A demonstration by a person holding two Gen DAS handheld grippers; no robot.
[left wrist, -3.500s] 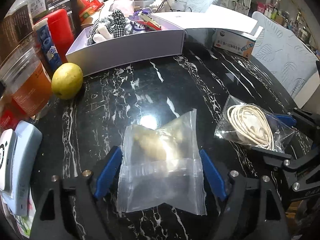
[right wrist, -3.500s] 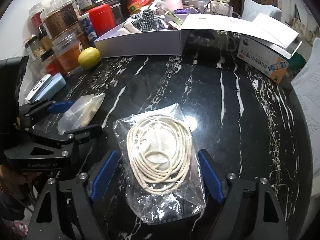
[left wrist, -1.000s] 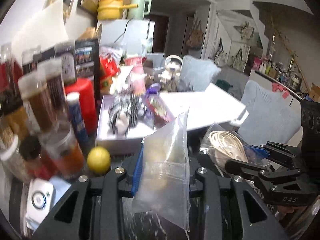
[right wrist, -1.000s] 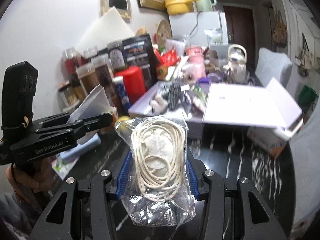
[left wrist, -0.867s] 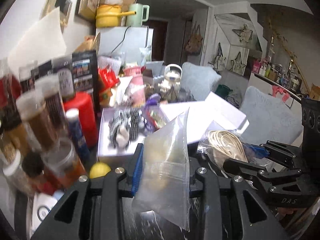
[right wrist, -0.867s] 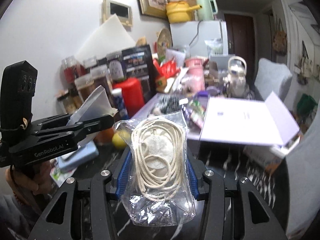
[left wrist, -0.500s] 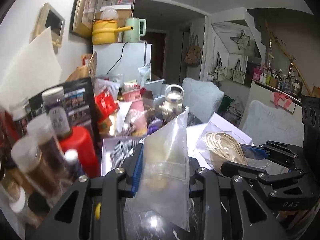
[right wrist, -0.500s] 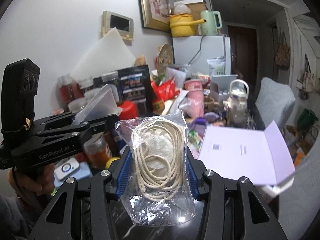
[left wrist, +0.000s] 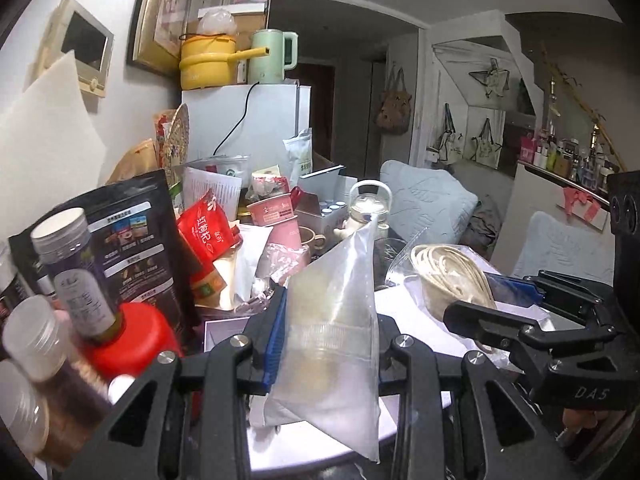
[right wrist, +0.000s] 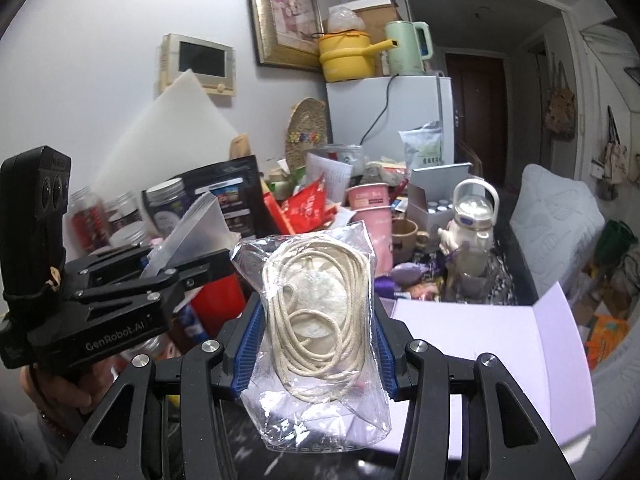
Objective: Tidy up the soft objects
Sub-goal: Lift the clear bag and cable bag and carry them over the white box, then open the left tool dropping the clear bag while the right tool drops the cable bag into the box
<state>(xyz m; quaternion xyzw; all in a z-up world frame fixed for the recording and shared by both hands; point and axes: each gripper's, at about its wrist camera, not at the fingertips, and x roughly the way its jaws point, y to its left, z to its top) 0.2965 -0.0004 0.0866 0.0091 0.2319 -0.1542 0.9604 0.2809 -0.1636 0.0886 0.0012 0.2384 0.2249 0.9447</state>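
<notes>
Left wrist view: the left gripper (left wrist: 326,344) is clamped on 1 frosted clear plastic pouch with a pale lump inside (left wrist: 334,320), carried upright in the air, in front of the clutter and above the white flap of the pale lilac cardboard box (left wrist: 404,308). Risk, as a judgement: the pouch is slick film pinched by its flat sides, so it could slide out if tilted or jolted; its free lower corner could also snag on the 1 red canister (left wrist: 132,340) or the 1 clear jar with a white lid (left wrist: 72,264) just beside it on the left. Also counted here: 1 yellow pot (left wrist: 208,66), 1 pale green kettle (left wrist: 272,56). Right wrist view: the right gripper (right wrist: 316,340) is closed on 1 clear crinkled bag holding a coil of cream cord (right wrist: 320,312), held aloft before the open box lid (right wrist: 480,340), with the left gripper close on its left. Risk: the 2 grippers travel near each other and could knock together, and the loose cord bag bulges past the jaws, so it could catch the box edge on lowering. Count: 2 bagged soft items, 2 grippers, 1 box.
</notes>
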